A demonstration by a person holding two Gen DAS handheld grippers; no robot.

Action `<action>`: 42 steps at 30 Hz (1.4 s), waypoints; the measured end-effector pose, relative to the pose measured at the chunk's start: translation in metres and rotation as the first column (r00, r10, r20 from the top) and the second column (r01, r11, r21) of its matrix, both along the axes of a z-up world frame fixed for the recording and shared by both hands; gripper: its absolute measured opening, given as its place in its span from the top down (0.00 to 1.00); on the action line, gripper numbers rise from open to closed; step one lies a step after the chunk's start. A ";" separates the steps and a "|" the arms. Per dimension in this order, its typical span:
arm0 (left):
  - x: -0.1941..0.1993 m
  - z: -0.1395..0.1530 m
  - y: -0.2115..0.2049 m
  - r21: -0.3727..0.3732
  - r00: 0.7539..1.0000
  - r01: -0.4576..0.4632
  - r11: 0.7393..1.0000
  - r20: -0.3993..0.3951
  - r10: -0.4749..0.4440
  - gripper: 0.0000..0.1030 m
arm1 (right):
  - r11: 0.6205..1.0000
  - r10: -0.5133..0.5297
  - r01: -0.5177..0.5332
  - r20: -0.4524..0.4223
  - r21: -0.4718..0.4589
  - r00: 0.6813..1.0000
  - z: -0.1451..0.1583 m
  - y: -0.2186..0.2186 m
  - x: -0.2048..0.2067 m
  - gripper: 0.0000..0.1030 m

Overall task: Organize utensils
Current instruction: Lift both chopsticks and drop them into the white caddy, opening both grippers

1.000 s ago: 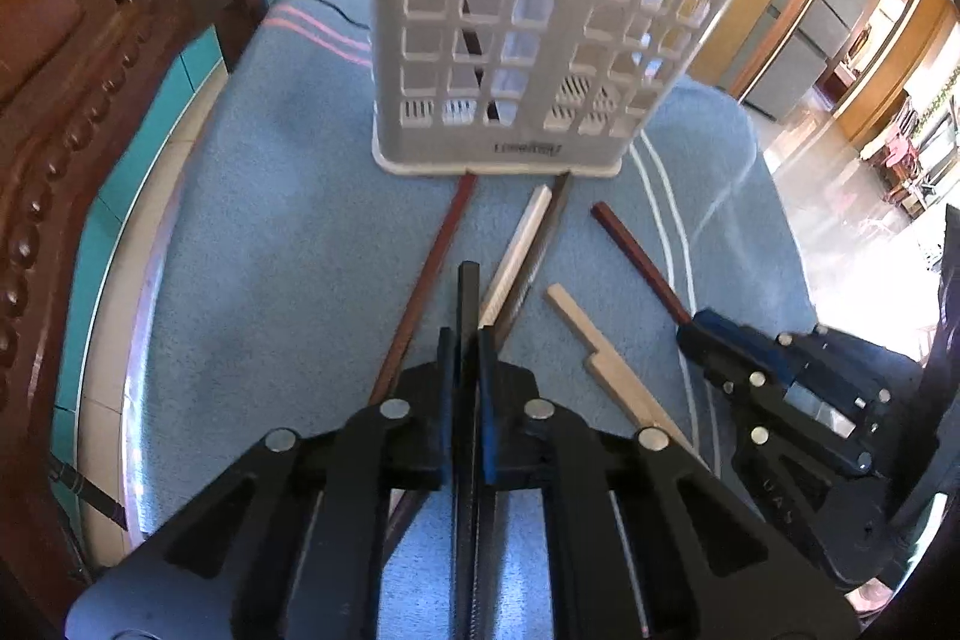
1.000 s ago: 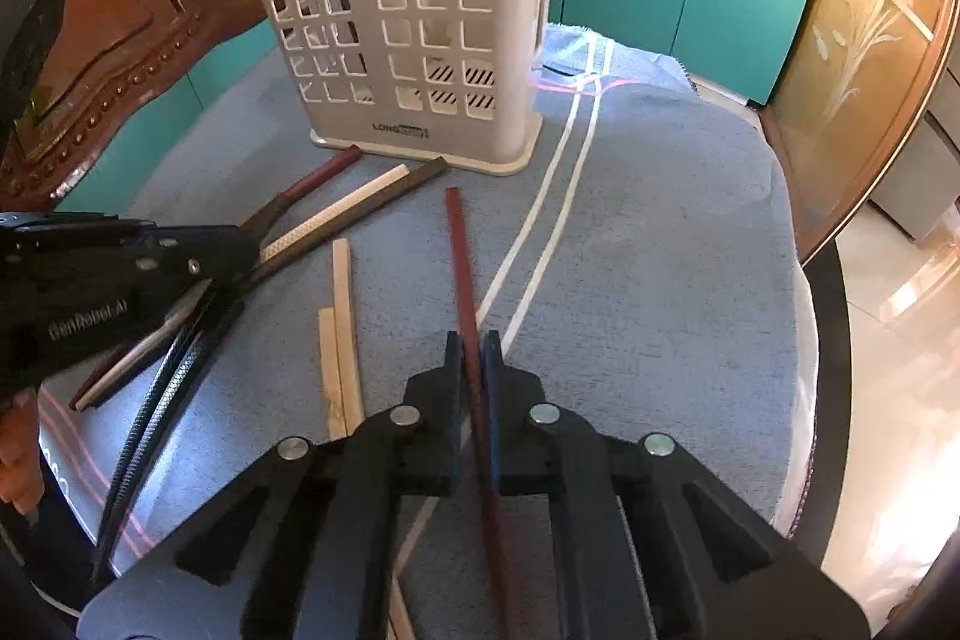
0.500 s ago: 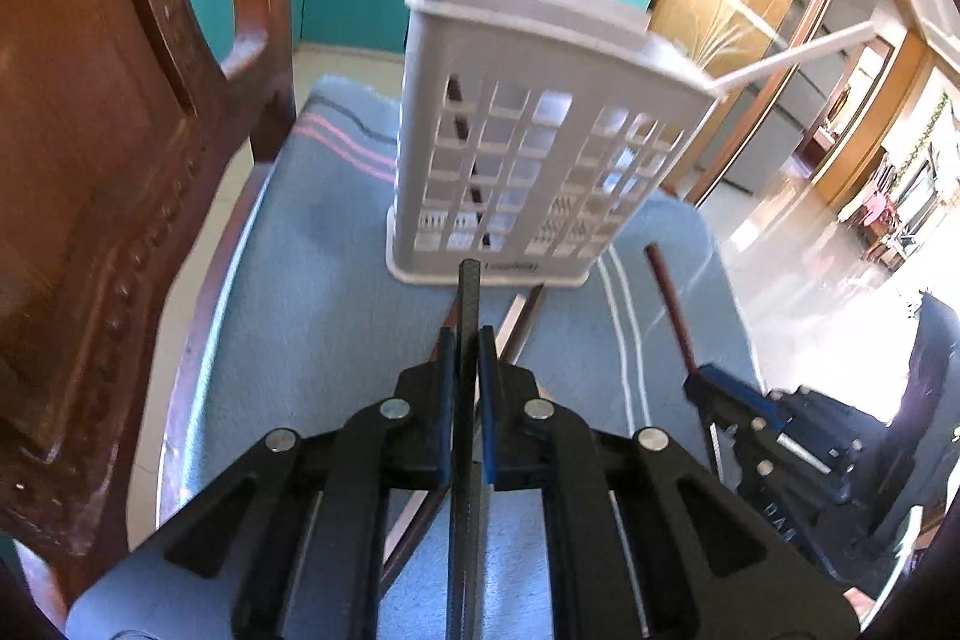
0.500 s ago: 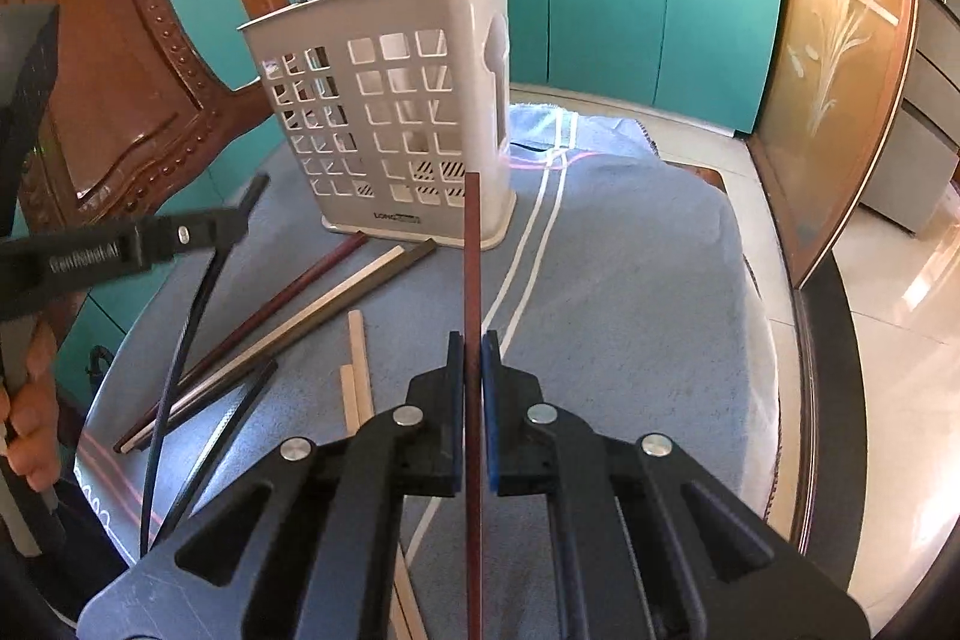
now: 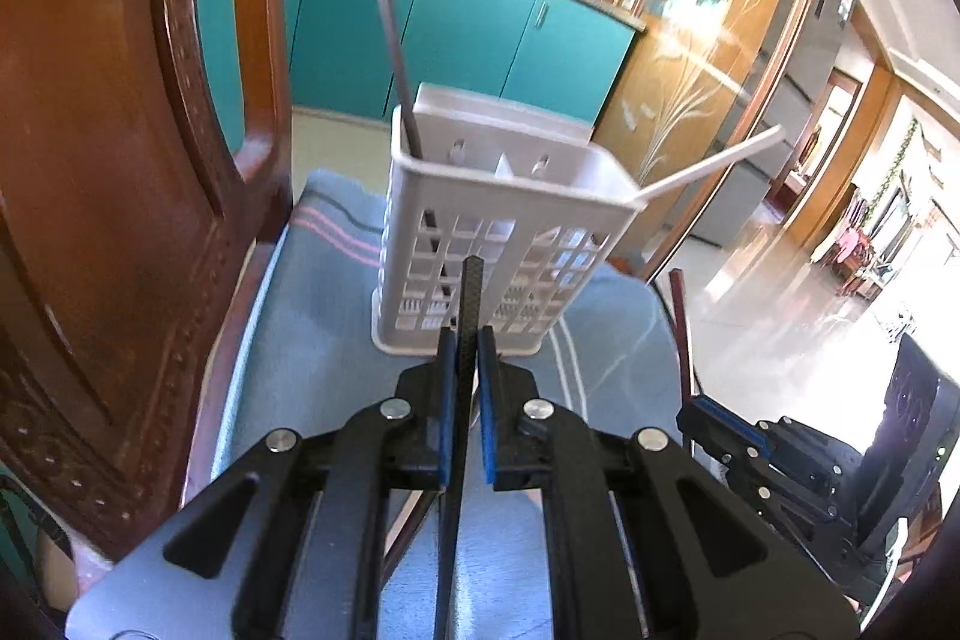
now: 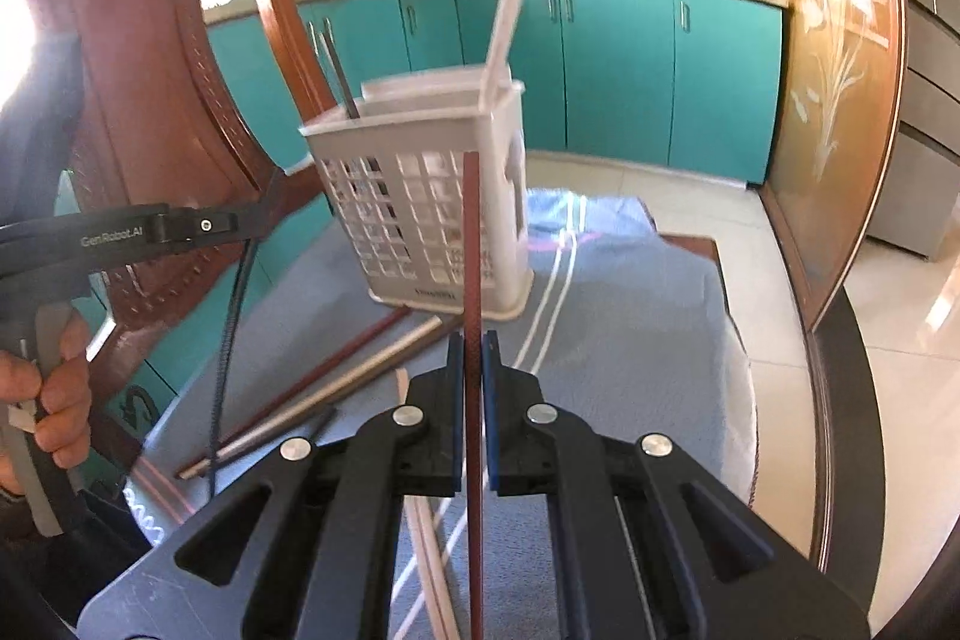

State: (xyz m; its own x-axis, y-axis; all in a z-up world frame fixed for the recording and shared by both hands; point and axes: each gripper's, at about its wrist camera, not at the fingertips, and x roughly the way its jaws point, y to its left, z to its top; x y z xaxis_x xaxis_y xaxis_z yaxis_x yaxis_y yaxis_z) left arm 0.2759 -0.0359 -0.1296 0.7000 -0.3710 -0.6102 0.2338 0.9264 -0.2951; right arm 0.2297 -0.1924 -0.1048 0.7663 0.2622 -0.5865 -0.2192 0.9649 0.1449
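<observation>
Two handheld grippers each carry one chopstick toward a white perforated utensil basket point(image 5: 504, 226) standing on a surface draped with a blue-grey striped cloth point(image 6: 630, 316). The left gripper point(image 5: 466, 400) is clamped on a black chopstick point(image 5: 470, 304), whose long axis runs straight ahead along the fingers, its tip showing against the basket's near wall, below the rim. The right gripper point(image 6: 473, 388) is clenched on a dark red chopstick point(image 6: 471, 244), likewise pointing forward, its tip also short of the rim.

The basket lies directly ahead of both grippers. From the left wrist view it appears closer, so the left hand looks the nearer of the two, though the fisheye makes that a judgement only. Either stick would seem to need its tip raised over the rim, then tilted down into a compartment.

Already standing in the basket are a dark chopstick point(image 5: 399, 70) at its left corner and a white one point(image 5: 714, 163) leaning out over the right corner. More chopsticks lie loose on the cloth beside the basket's base: a reddish one point(image 6: 336, 361), a pale one point(image 6: 372, 364) and light wooden ones point(image 6: 429, 538) under the right gripper.

"GenRobot.AI" is printed on the left gripper's side as seen from the right wrist. A small dark label on the basket's base cannot be read.
</observation>
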 end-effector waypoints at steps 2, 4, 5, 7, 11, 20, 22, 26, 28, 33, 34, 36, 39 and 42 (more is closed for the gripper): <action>-0.004 0.008 0.003 -0.014 1.000 0.003 1.000 0.021 -0.002 0.92 | 1.000 0.002 -0.002 0.025 0.020 1.000 0.008 -0.003 -0.006 0.94; -0.008 0.016 0.005 -0.027 0.999 0.009 1.000 0.043 -0.008 0.92 | 0.999 0.003 -0.005 0.040 0.036 0.999 0.014 -0.007 -0.009 0.94; -0.012 0.020 0.007 -0.033 0.998 0.011 0.999 0.054 -0.009 0.92 | 0.999 0.005 -0.007 0.047 0.049 0.999 0.017 -0.008 -0.011 0.94; -0.017 0.029 0.009 -0.052 0.997 0.018 0.998 0.073 -0.014 0.93 | 0.998 0.001 -0.004 0.058 0.062 0.998 0.022 -0.010 -0.014 0.94; -0.025 0.037 0.011 -0.062 0.995 0.022 0.998 0.100 -0.016 0.93 | 0.997 -0.014 0.008 0.079 0.072 0.997 0.027 -0.014 -0.016 0.94; -0.032 0.048 0.014 -0.065 0.990 0.009 0.998 0.139 0.000 0.93 | 0.996 -0.025 0.010 0.182 0.084 0.983 0.060 -0.017 -0.032 0.94; -0.037 0.053 0.015 -0.055 0.987 0.009 0.998 0.160 0.000 0.93 | 0.995 -0.032 0.012 0.206 0.096 0.978 0.068 -0.018 -0.037 0.94; -0.044 0.070 0.014 -0.031 0.980 0.003 1.000 0.200 0.003 0.93 | 0.994 -0.038 0.011 0.250 0.107 0.967 0.088 -0.019 -0.041 0.94; -0.046 0.084 0.014 -0.020 0.974 0.002 1.000 0.225 0.003 0.93 | 0.994 -0.037 0.006 0.280 0.112 0.959 0.099 -0.020 -0.042 0.94; -0.047 0.123 0.018 -0.026 0.954 -0.014 1.000 0.300 0.021 0.93 | 0.988 -0.045 -0.013 0.374 0.151 0.926 0.129 -0.024 -0.042 0.94; -0.047 0.135 0.020 -0.033 0.946 -0.019 0.999 0.322 0.029 0.93 | 0.987 -0.048 -0.017 0.396 0.158 0.917 0.136 -0.024 -0.039 0.94; -0.047 0.153 0.023 -0.044 0.935 -0.024 0.999 0.354 0.038 0.93 | 0.986 -0.054 -0.019 0.427 0.164 0.903 0.148 -0.023 -0.033 0.94; -0.044 0.178 0.032 -0.069 0.911 -0.047 0.997 0.406 0.071 0.93 | 0.983 -0.067 -0.021 0.465 0.182 0.883 0.168 -0.021 -0.018 0.94; -0.036 0.196 0.043 -0.120 0.895 -0.068 0.990 0.431 0.114 0.93 | 0.981 -0.085 -0.018 0.514 0.192 0.854 0.183 -0.015 -0.004 0.94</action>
State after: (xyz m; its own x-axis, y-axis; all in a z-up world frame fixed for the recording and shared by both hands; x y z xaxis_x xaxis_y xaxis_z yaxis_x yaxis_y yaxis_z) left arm 0.2404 0.0069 0.0661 0.9208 -0.3353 -0.1992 0.2762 0.9212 -0.2740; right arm 0.2259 -0.2071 0.0781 0.9547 0.2940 -0.0459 -0.2802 0.9401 0.1941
